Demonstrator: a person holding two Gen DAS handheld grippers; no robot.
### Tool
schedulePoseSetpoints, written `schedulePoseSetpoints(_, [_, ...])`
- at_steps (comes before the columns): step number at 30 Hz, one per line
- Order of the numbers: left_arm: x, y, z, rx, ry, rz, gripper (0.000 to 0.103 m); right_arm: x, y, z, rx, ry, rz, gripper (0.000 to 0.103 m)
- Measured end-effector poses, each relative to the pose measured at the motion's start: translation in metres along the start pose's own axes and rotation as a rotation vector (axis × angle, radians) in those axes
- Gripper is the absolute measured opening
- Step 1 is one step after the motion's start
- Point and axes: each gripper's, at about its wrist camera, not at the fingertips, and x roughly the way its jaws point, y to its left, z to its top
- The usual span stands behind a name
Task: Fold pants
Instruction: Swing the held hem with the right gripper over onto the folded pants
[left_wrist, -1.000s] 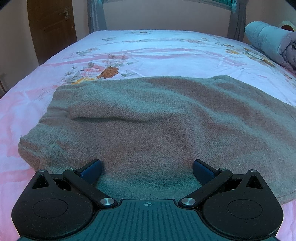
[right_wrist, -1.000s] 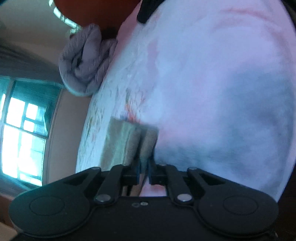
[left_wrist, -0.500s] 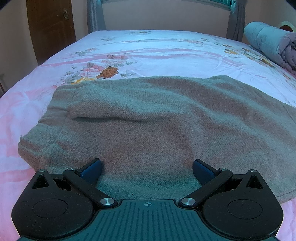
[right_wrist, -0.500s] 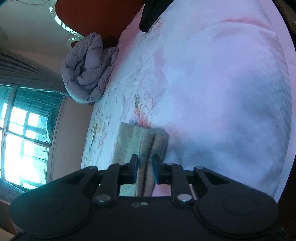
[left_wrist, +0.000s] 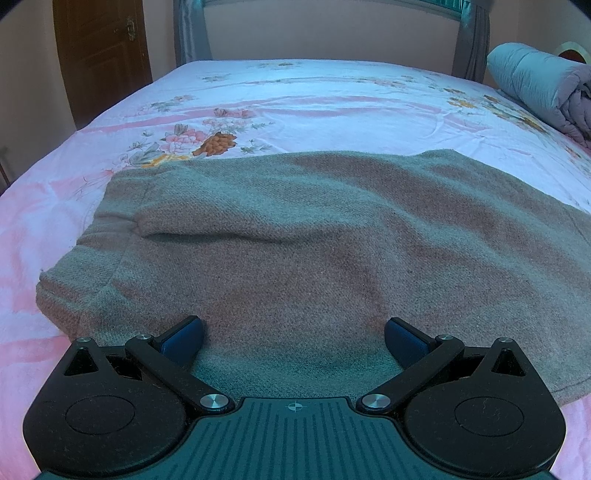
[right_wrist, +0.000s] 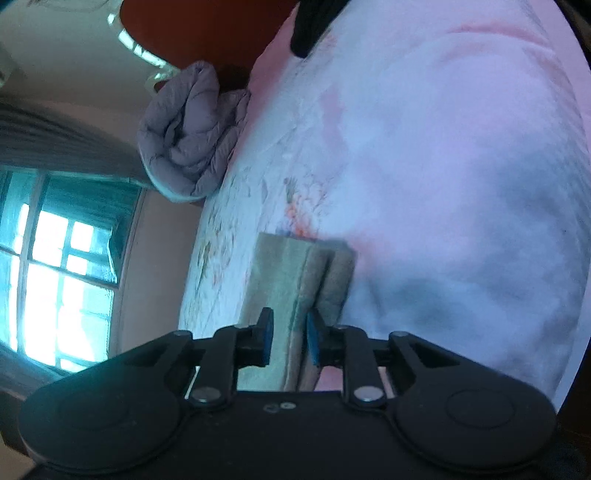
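Grey-brown woolly pants (left_wrist: 314, 229) lie flat across the pink floral bed sheet (left_wrist: 314, 103), folded lengthwise, with one layer's edge showing at the left. My left gripper (left_wrist: 293, 332) hovers just above their near edge, jaws spread wide with nothing between the blue pads. In the right wrist view, which is rolled sideways, the stacked leg ends of the pants (right_wrist: 291, 273) run between the pads of my right gripper (right_wrist: 290, 341). Its jaws stand slightly apart, and the cloth sits loose in the gap.
A rolled grey duvet (left_wrist: 539, 85) lies at the bed's far right corner, also visible as duvet (right_wrist: 188, 136). A headboard (left_wrist: 332, 33) stands behind the bed and a brown door (left_wrist: 99, 55) at the left. A bright window (right_wrist: 55, 277) fills the wall beyond the bed.
The right gripper's pads, pinched on the leg ends a second ago, have parted and let go of the cloth. The left gripper and the pants under it have not moved.
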Motion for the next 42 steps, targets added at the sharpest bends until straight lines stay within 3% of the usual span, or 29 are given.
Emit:
schedulePoseSetpoints(4, [0.0, 0.0, -0.001, -0.002, -0.006, 0.002, 0.103, 0.009, -0.004, 0.0, 0.038, 0.035, -0.023, 0.013])
schedulePoseSetpoints(5, [-0.001, 0.0, 0.0, -0.002, -0.005, 0.001, 0.103, 0.011, -0.005, -0.001, 0.047, 0.048, -0.017, 0.01])
schedulePoseSetpoints(6, [0.0, 0.0, -0.001, -0.002, -0.004, 0.001, 0.103, 0.013, -0.002, -0.002, 0.032, 0.064, -0.015, 0.0])
schedulePoseSetpoints(9, [-0.001, 0.0, -0.001, 0.002, 0.002, -0.003, 0.103, 0.0, 0.021, -0.007, -0.105, 0.004, 0.015, 0.0])
schedulePoseSetpoints(10, [-0.001, 0.0, -0.001, 0.003, 0.004, -0.005, 0.103, 0.0, 0.019, -0.006, -0.115, -0.006, -0.018, 0.0])
schedulePoseSetpoints(11, [-0.001, 0.0, -0.001, 0.006, 0.005, -0.009, 0.103, 0.005, 0.008, -0.003, -0.08, 0.003, -0.083, 0.0])
schedulePoseSetpoints(13, [-0.002, 0.001, 0.0, 0.014, 0.011, -0.02, 0.103, 0.012, -0.017, 0.002, 0.013, 0.032, -0.065, 0.0])
schedulePoseSetpoints(17, [-0.005, 0.006, 0.002, 0.026, 0.021, -0.044, 0.103, 0.005, -0.007, 0.0, -0.022, 0.029, -0.058, 0.004])
schedulePoseSetpoints(18, [-0.008, 0.007, 0.002, 0.027, 0.019, -0.053, 0.103, -0.003, 0.0, 0.0, -0.053, 0.005, -0.068, 0.011])
schedulePoseSetpoints(21, [-0.025, 0.013, -0.005, 0.028, -0.031, -0.06, 0.103, -0.029, 0.029, -0.017, -0.221, -0.038, -0.071, 0.013])
schedulePoseSetpoints(25, [-0.021, 0.024, -0.014, -0.009, -0.02, -0.058, 0.103, -0.003, 0.059, -0.053, -0.351, 0.136, 0.024, 0.014])
schedulePoseSetpoints(26, [-0.021, 0.024, -0.011, -0.001, -0.01, -0.042, 0.103, 0.016, 0.058, -0.061, -0.348, 0.199, -0.05, 0.013])
schedulePoseSetpoints(27, [-0.022, 0.025, -0.007, 0.006, -0.002, -0.031, 0.103, 0.034, 0.05, -0.065, -0.329, 0.248, -0.15, 0.0])
schedulePoseSetpoints(29, [-0.031, 0.035, -0.002, -0.001, -0.017, -0.005, 0.103, 0.041, 0.046, -0.063, -0.263, 0.242, -0.178, 0.0])
schedulePoseSetpoints(30, [-0.039, 0.044, -0.002, -0.015, -0.046, -0.004, 0.103, 0.04, 0.055, -0.064, -0.277, 0.24, -0.176, 0.005])
schedulePoseSetpoints(31, [-0.046, 0.054, -0.002, -0.036, -0.069, -0.005, 0.103, 0.037, 0.07, -0.068, -0.333, 0.229, -0.147, 0.016])
schedulePoseSetpoints(33, [-0.054, 0.071, -0.004, -0.082, -0.105, 0.008, 0.103, 0.04, 0.098, -0.082, -0.44, 0.25, -0.079, 0.017])
schedulePoseSetpoints(35, [-0.055, 0.085, -0.006, -0.128, -0.111, 0.056, 0.103, 0.054, 0.128, -0.109, -0.536, 0.331, -0.014, 0.017])
schedulePoseSetpoints(37, [-0.056, 0.1, -0.009, -0.203, -0.131, 0.052, 0.103, 0.071, 0.157, -0.142, -0.638, 0.395, 0.05, 0.017])
schedulePoseSetpoints(42, [-0.047, 0.133, -0.017, -0.371, -0.104, 0.121, 0.103, 0.126, 0.238, -0.248, -0.924, 0.605, 0.224, 0.019])
